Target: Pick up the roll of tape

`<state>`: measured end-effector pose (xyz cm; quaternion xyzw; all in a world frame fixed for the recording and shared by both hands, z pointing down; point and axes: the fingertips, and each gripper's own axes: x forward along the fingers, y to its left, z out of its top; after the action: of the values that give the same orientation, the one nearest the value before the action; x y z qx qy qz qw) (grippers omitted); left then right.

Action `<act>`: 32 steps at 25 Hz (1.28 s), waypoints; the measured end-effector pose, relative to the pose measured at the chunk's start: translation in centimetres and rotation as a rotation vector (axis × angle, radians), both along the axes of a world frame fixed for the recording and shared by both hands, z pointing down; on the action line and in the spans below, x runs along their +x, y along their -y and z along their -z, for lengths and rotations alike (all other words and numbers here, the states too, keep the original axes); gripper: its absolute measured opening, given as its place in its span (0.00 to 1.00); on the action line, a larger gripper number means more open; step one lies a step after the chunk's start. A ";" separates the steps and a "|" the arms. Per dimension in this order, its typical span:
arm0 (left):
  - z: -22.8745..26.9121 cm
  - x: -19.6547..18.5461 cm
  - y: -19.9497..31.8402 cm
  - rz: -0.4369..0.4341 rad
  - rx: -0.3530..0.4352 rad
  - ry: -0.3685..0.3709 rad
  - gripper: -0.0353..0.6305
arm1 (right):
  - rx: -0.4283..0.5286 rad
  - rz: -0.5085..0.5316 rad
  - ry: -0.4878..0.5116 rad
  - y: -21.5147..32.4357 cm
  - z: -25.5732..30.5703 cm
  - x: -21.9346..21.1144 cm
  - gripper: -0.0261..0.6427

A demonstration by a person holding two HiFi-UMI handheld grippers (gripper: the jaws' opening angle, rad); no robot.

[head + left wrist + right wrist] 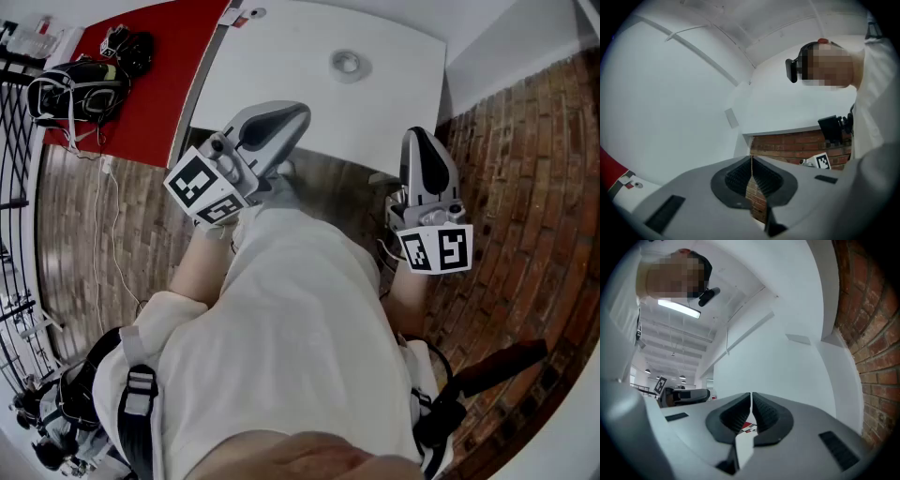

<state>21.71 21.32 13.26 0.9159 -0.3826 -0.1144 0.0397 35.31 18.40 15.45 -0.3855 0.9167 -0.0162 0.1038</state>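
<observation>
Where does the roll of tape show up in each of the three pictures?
Head view: the roll of tape lies top centre, on the white table.
Left gripper view: not in it.
Right gripper view: not in it.
Shared landmark: the brickwork.

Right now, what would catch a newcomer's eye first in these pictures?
The left hand-held gripper and right hand-held gripper, both shut and empty, are held up in front of the person's white shirt, at the near edge of the white table. Beyond them the roll of tape lies on that table, with a red surface to its left.
</observation>
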 end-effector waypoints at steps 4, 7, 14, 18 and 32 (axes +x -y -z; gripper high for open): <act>0.2 -2.2 2.3 0.002 0.003 -0.009 0.06 | -0.002 -0.012 -0.007 2.1 0.0 -1.6 0.08; 0.3 -3.9 4.3 -0.005 0.006 -0.013 0.06 | -0.007 -0.027 -0.013 4.1 0.0 -2.9 0.08; 0.1 -9.2 9.8 -0.013 -0.007 -0.037 0.06 | -0.018 -0.052 -0.038 9.1 0.3 -7.5 0.08; -0.9 -11.9 13.2 -0.024 -0.022 -0.047 0.06 | -0.034 -0.066 -0.053 12.4 -0.6 -10.0 0.08; -4.9 -21.1 21.9 -0.096 -0.101 -0.100 0.06 | -0.115 -0.110 -0.192 20.1 -2.8 -18.7 0.08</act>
<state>0.56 -0.58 18.12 0.9232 -0.3410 -0.1385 0.1105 16.62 -1.70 18.23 -0.4400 0.8976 -0.0259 -0.0062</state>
